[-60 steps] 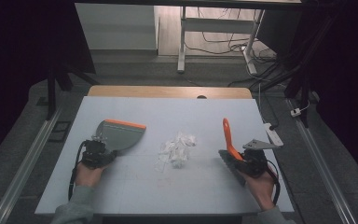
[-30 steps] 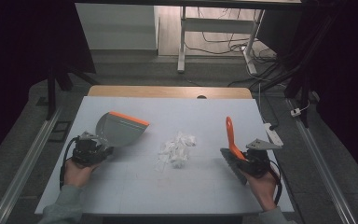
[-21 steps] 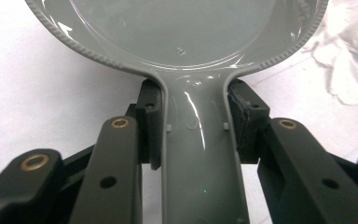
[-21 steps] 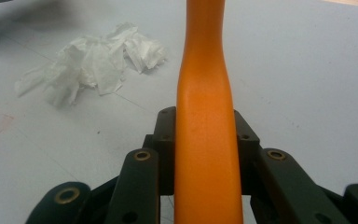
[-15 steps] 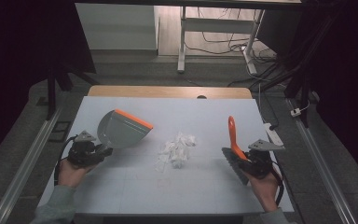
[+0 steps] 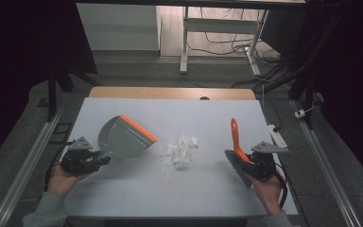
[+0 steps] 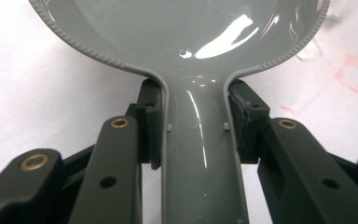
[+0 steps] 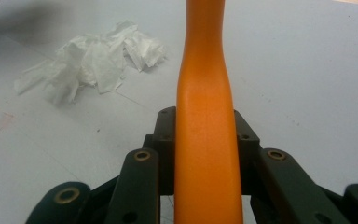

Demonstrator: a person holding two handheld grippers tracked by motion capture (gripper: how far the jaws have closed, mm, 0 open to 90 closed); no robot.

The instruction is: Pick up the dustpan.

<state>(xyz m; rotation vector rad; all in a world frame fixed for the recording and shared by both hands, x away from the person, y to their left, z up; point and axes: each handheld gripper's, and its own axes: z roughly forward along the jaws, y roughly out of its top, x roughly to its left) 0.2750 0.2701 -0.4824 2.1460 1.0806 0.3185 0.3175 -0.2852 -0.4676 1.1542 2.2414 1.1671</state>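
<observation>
The left claw (image 6: 100, 160) sits at the left side of the counter (image 6: 123, 189), closed onto the grey handle of a dustpan (image 6: 123, 138); in the left gripper view its two black pads press the handle from either side just below where it widens into the pan (image 7: 200, 28); in the high view the pan lies ahead of the claw, tilted, its orange lip turned toward the middle of the counter; the right claw (image 6: 240, 163) is at the right side, clamped on a brush (image 6: 235, 137) whose orange handle stands up and away from the hand, with the dark bristle head low beside the claw near the counter surface; in the right gripper view the orange handle (image 8: 205, 116) runs straight up between the closed jaws; a heap of crumpled white paper scraps (image 6: 179, 152) lies on the counter between the two tools, near the dustpan's orange lip but apart from it, and well apart from the brush; faint red marks show on the white surface just in front of the heap.
</observation>
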